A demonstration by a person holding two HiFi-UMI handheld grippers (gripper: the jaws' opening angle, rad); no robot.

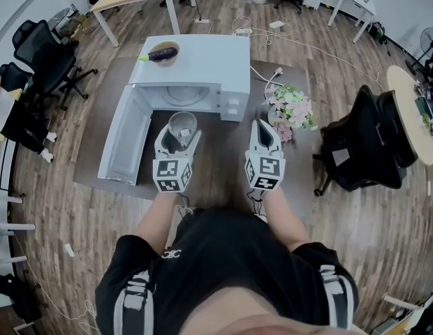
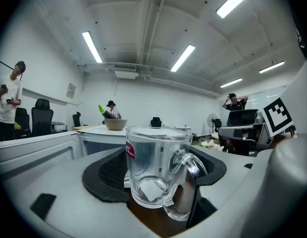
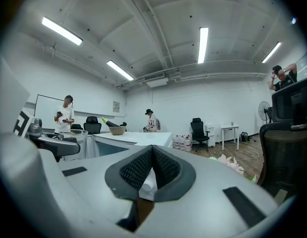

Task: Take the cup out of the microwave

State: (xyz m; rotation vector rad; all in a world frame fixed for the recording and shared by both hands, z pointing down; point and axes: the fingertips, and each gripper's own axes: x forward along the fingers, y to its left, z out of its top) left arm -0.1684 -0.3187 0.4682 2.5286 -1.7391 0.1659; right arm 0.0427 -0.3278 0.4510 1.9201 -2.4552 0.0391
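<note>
Dark brown table [image 1: 223,162], rectangular, sits on the wood-plank floor [image 1: 63,208]. White microwave [image 1: 195,68] stands directly on it at the far side, approx. centre-left. Its door [image 1: 126,145] is swung wide open to the left and reaches out over the table's left part toward the near-left corner. Bunch of pale pink/white flowers w/ green leaves [image 1: 290,109] lies at the right edge, just beside the microwave's front-right corner. White cable w/ plug [image 1: 276,71] lies behind the flowers, on the far-right part. Near-middle of the tabletop is bare wood.
</note>
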